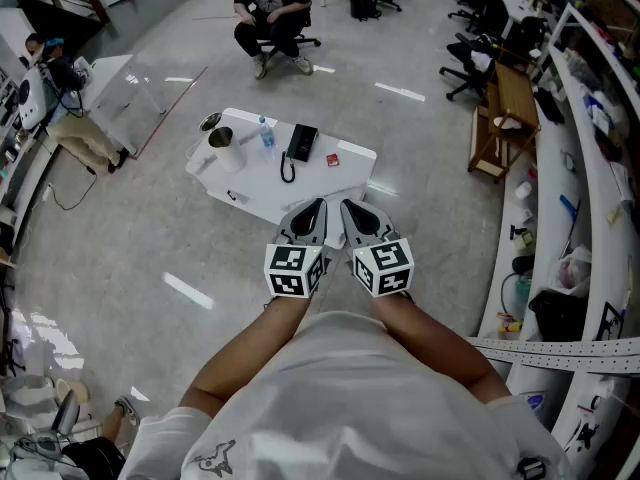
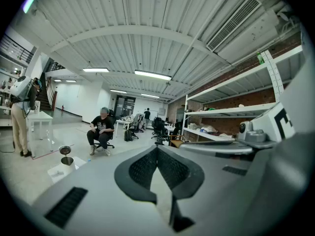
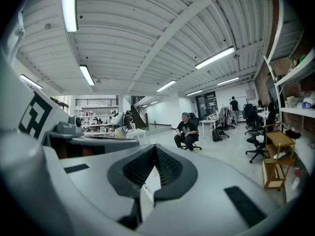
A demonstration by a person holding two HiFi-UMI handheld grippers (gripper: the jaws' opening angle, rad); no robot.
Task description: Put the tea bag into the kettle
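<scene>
A small white table [image 1: 262,186] stands on the floor ahead of me. On its left end is a metal kettle [image 1: 226,148] with a round lid [image 1: 210,122] lying beside it. A small red tea bag [image 1: 332,159] lies near the table's right end. My left gripper [image 1: 318,205] and right gripper [image 1: 347,206] are held side by side close to my body, over the table's near edge. Both are shut with nothing between the jaws. In the left gripper view, its tips [image 2: 157,149] meet and the kettle [image 2: 67,160] shows far left. The right gripper view shows that gripper's tips [image 3: 155,147] touching.
A small bottle [image 1: 266,133] and a black device [image 1: 300,144] with a cord lie on the table between kettle and tea bag. A person sits on a chair [image 1: 272,13] beyond it. A wooden rack [image 1: 505,118] and long shelves [image 1: 590,168] stand to the right.
</scene>
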